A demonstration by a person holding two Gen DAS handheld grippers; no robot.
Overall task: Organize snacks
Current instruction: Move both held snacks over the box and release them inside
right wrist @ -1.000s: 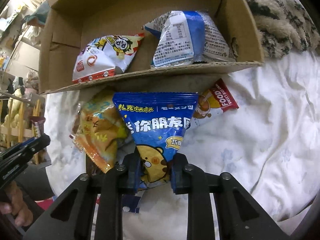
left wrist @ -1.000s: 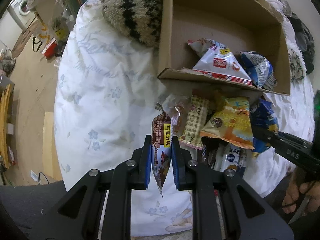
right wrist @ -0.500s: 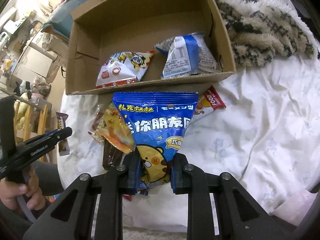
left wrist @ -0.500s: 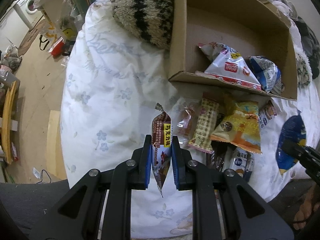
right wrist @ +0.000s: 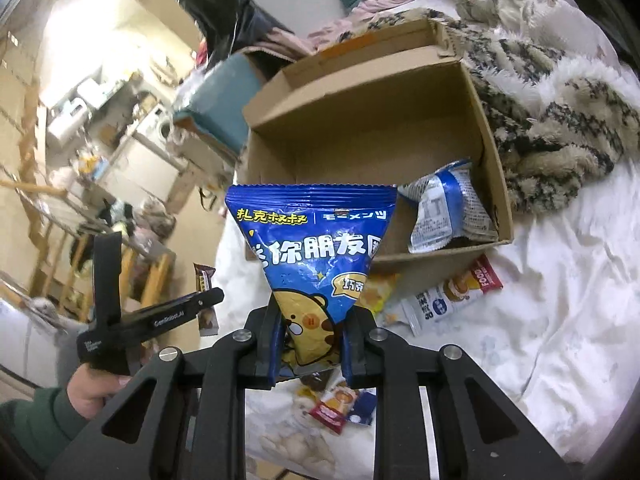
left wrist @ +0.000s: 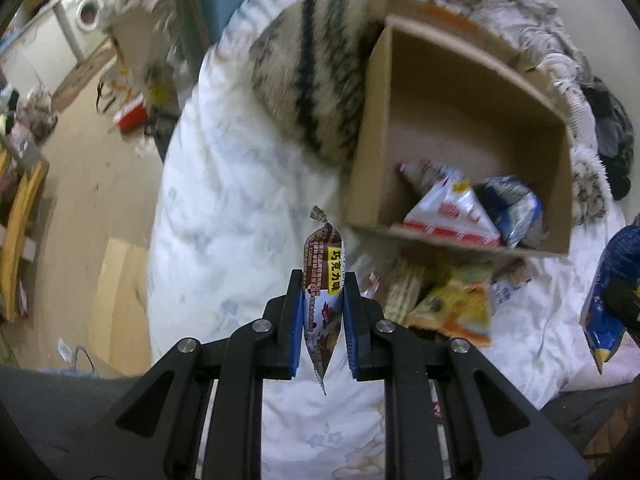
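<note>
2 snack packets are held above a bed covered in a white floral quilt (left wrist: 224, 216). The left gripper (left wrist: 322, 312) is clamped on a narrow brown chocolate-flavoured snack packet with a yellow label (left wrist: 324, 292), pinched along its lower half. The right gripper (right wrist: 312, 344) is clamped on the bottom corner of a large blue triangular foil bag printed with a yellow cartoon bear (right wrist: 314, 256), and a hand (right wrist: 94, 394) in a green sleeve grips the left tool's handle. Beyond both sits an open brown cardboard box (right wrist: 486, 136) on the quilt, already holding a white-and-red packet (left wrist: 448, 216) and a blue-and-white packet (right wrist: 444, 208) against its near wall. Risk, as a judgement: the blue bag hangs from 1 corner, so it could swing or slip out before it is above the box; it also blocks the right camera's view of the box's near-left corner. More loose packets, among them an orange-yellow one (left wrist: 456, 304), lie on the quilt just in front of the box's near wall, and a low carry could snag that wall. A striped fuzzy blanket (left wrist: 312, 80) presses against the box's left side.
</note>
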